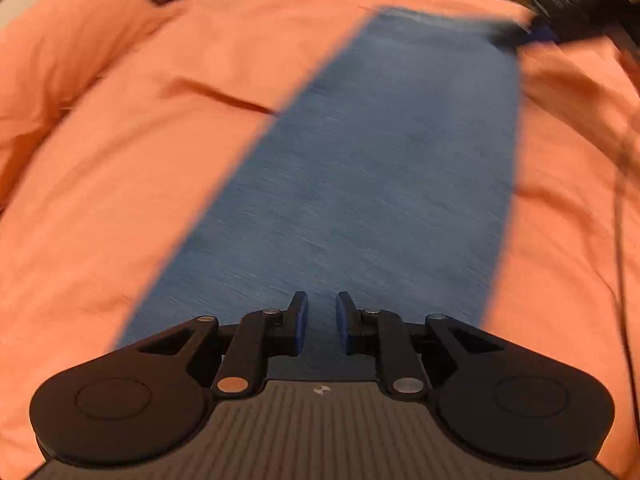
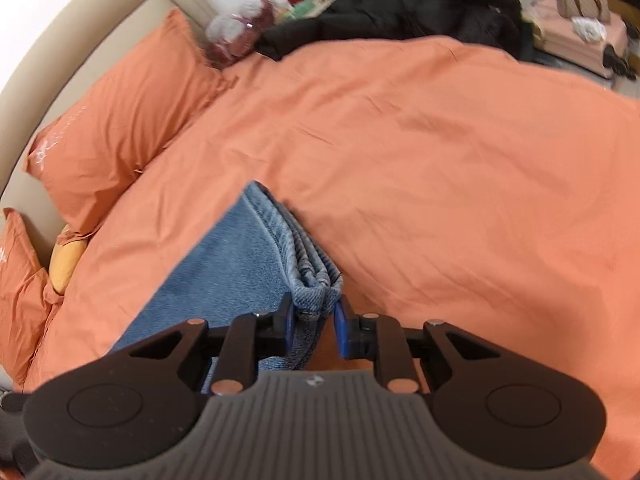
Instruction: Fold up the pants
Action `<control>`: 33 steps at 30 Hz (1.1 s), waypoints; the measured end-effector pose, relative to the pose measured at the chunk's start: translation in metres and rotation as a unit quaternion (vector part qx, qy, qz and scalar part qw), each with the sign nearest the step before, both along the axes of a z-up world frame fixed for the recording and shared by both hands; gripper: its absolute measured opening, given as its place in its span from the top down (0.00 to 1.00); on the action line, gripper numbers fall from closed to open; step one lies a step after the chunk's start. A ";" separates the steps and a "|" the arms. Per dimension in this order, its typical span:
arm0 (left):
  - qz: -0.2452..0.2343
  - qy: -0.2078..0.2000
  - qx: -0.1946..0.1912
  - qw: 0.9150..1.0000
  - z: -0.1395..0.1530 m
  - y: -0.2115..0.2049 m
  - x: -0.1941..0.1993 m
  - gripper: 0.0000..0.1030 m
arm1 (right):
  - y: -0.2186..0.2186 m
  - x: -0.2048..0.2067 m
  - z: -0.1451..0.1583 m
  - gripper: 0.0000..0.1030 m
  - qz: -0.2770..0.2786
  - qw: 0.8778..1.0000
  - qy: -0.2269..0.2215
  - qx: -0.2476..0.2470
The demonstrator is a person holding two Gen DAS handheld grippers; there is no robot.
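Observation:
Blue denim pants (image 1: 380,168) lie as a long flat strip on an orange duvet (image 1: 140,200). My left gripper (image 1: 322,312) hovers over the near end of the strip with its jaws a little apart and nothing between them; this view is motion-blurred. In the right wrist view the folded hem end of the pants (image 2: 296,256) shows stacked layers. My right gripper (image 2: 314,312) has its blue pads on either side of the hem corner and grips the denim there.
Orange pillows (image 2: 116,120) lie at the left by a beige headboard (image 2: 80,32). A black coat (image 2: 420,12) and clutter sit beyond the far edge of the bed. A pink suitcase (image 2: 580,36) stands at the far right.

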State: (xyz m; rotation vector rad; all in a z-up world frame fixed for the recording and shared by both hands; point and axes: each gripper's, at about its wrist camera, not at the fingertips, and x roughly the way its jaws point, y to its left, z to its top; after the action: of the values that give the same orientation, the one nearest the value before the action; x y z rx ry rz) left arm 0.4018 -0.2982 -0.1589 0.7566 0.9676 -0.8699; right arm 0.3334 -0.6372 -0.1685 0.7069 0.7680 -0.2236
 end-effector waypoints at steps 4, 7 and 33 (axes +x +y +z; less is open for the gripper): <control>-0.006 0.007 0.011 1.000 -0.014 -0.006 -0.019 0.97 | 0.014 -0.002 0.024 0.86 0.018 0.999 -0.021 -0.028; 0.023 0.027 0.012 0.999 -0.025 -0.011 -0.015 1.00 | 0.030 -0.002 0.049 0.86 0.042 0.997 -0.040 -0.055; 0.121 -0.017 -0.038 0.992 0.075 0.155 -0.049 0.88 | 0.289 -0.005 0.173 0.87 0.302 0.930 -0.123 -0.167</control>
State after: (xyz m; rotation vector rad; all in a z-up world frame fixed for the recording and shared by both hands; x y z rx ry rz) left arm 0.3524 -0.1435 -0.0843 0.5736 0.9681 -0.6748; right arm 0.3279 -0.3477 0.0046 0.1479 0.6509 0.2891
